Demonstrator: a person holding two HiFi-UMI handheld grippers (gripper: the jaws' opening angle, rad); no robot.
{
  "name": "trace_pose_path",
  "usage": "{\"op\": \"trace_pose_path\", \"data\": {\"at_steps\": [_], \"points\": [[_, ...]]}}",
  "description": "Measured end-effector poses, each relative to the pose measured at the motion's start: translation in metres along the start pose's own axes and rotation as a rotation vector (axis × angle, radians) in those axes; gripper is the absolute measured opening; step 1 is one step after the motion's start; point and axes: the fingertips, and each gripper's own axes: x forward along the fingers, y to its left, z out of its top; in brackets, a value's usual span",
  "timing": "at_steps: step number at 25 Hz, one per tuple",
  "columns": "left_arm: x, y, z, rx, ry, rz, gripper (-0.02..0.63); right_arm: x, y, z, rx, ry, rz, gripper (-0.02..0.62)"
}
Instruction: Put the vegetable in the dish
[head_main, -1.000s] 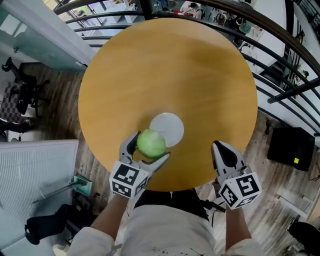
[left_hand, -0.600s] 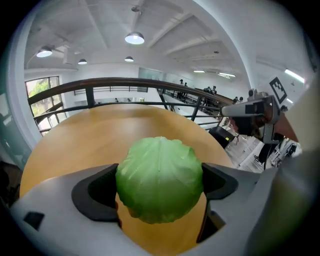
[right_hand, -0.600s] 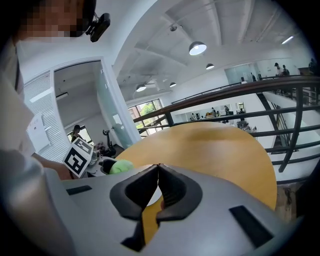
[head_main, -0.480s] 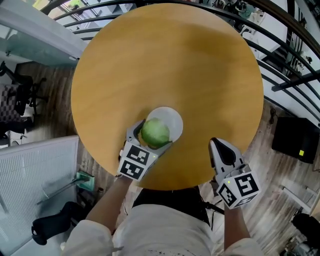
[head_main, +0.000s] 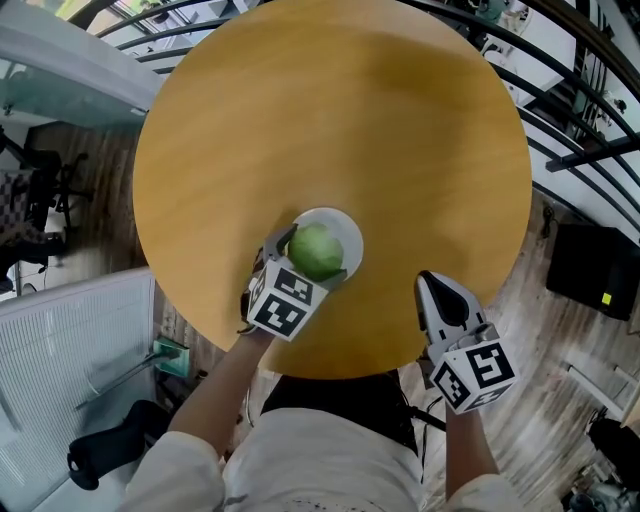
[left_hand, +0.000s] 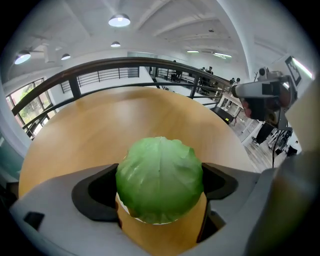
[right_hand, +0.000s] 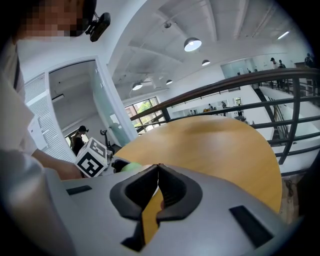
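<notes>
A round green cabbage (head_main: 316, 251) is clamped between the jaws of my left gripper (head_main: 314, 254), directly over the small white dish (head_main: 347, 234) near the table's front edge. In the left gripper view the cabbage (left_hand: 160, 179) fills the space between both jaws, with a sliver of the white dish (left_hand: 150, 222) showing under it. Whether the cabbage touches the dish I cannot tell. My right gripper (head_main: 437, 288) rests to the right near the table rim, its jaws pressed together with nothing in them (right_hand: 159, 176).
The round wooden table (head_main: 400, 130) is bare apart from the dish. A dark metal railing (head_main: 580, 110) curves round its far and right sides. A black box (head_main: 592, 270) sits on the floor at right.
My left gripper has carried the cabbage forward and a little right, from beside the dish's near-left rim to over its middle. The right gripper has barely moved.
</notes>
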Motion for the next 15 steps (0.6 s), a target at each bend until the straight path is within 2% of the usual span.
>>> {"op": "trace_pose_path", "data": {"at_steps": [9, 15], "points": [[0.027, -0.002, -0.002, 0.044, 0.083, 0.008, 0.492, -0.002, -0.011, -0.01, 0.029, 0.012, -0.005, 0.025], [0.038, -0.004, -0.005, 0.117, 0.129, 0.04, 0.492, -0.003, -0.016, -0.015, 0.046, 0.011, -0.004, 0.025]]}}
